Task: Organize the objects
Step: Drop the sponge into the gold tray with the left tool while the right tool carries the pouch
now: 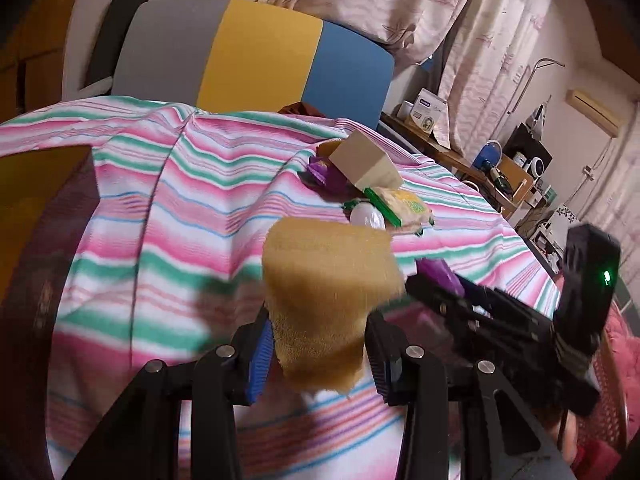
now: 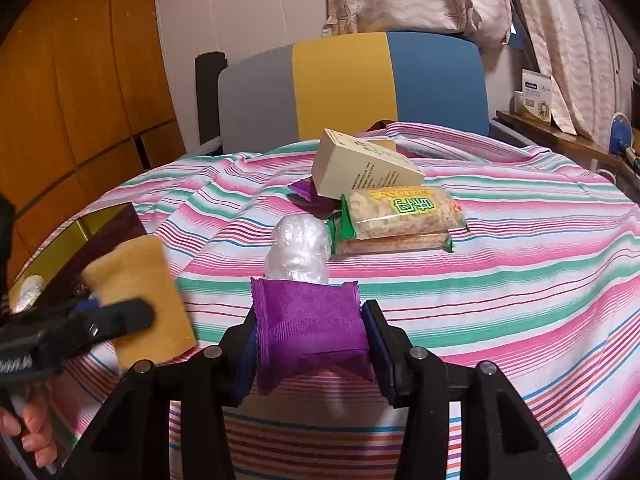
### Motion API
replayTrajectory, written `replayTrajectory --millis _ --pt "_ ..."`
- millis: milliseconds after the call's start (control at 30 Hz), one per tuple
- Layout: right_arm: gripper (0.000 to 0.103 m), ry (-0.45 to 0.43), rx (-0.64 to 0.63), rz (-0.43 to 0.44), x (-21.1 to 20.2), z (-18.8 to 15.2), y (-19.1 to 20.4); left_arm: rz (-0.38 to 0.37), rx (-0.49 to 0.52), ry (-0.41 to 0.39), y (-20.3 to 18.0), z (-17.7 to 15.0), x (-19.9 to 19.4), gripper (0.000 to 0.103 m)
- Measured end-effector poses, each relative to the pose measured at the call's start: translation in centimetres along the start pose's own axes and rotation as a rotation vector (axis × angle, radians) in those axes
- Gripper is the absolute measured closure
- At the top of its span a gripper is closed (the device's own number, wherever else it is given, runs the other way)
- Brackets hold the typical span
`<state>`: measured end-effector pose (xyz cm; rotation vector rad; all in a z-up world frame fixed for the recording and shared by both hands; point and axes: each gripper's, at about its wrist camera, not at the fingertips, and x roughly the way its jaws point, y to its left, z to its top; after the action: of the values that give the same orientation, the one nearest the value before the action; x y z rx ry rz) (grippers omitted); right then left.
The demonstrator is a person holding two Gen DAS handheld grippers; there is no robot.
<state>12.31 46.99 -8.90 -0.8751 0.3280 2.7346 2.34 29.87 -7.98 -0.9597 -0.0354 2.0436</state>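
My left gripper (image 1: 320,344) is shut on a yellow sponge (image 1: 328,280), held above the striped bedcover (image 1: 160,208). The right wrist view shows that sponge (image 2: 140,280) and the left gripper (image 2: 120,320) at the left, near a dark box with a gold inside (image 2: 80,232). My right gripper (image 2: 308,344) is shut on a purple packet (image 2: 308,316). Beyond it lies a pile: a plastic-wrapped white lump (image 2: 298,252), green-edged snack bars (image 2: 400,212), a cream carton (image 2: 360,164) and more purple packets (image 2: 306,192). In the left wrist view the right gripper (image 1: 440,292) is at the right.
A grey, yellow and blue headboard (image 2: 360,88) stands behind the bed. A cluttered wooden side table (image 1: 500,168) runs along the right under the curtains. A red mesh basket (image 1: 612,400) sits at the lower right. A hand (image 2: 36,432) holds the left gripper's handle.
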Motion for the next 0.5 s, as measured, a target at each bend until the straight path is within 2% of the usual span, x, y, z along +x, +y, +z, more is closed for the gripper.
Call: replayTrajectory --millis 300,500 --pt "0.055 -0.021 -0.034 -0.078 -0.7 -0.1 0.8 0.017 -0.044 -0.027 1.6 -0.5 -3.2 0.062" --pt "0.055 -0.016 -0.040 -0.090 -1.1 -0.5 1.8 0.026 -0.063 -0.045 3.3 -0.8 -5.9 0.061"
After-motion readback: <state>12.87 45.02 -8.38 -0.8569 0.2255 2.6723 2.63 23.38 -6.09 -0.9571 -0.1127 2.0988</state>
